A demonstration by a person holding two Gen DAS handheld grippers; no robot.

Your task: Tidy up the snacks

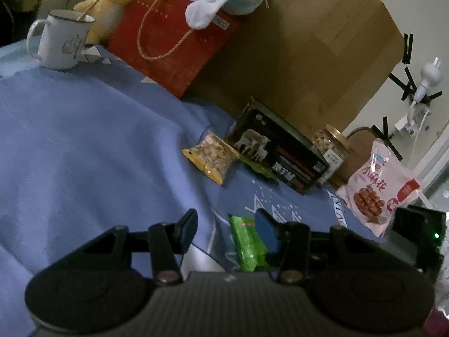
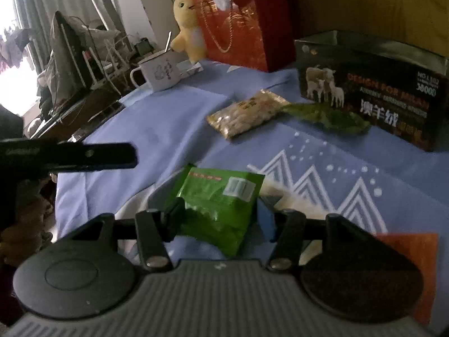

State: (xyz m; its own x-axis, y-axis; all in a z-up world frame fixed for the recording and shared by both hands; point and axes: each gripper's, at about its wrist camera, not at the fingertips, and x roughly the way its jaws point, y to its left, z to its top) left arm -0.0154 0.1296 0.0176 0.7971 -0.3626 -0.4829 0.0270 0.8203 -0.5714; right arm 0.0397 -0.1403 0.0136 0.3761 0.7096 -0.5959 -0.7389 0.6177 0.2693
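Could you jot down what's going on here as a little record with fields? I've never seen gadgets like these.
Setting: blue bedspread with snacks spread on it
Left gripper: open, empty
Right gripper: jaws either side of a green snack packet; whether they actually pinch it is unclear
Other snacks: yellow nut packet, second green packet against the black box, glass jar, pink twist-snack bag
Background: red gift bag, white mug, yellow plush toy
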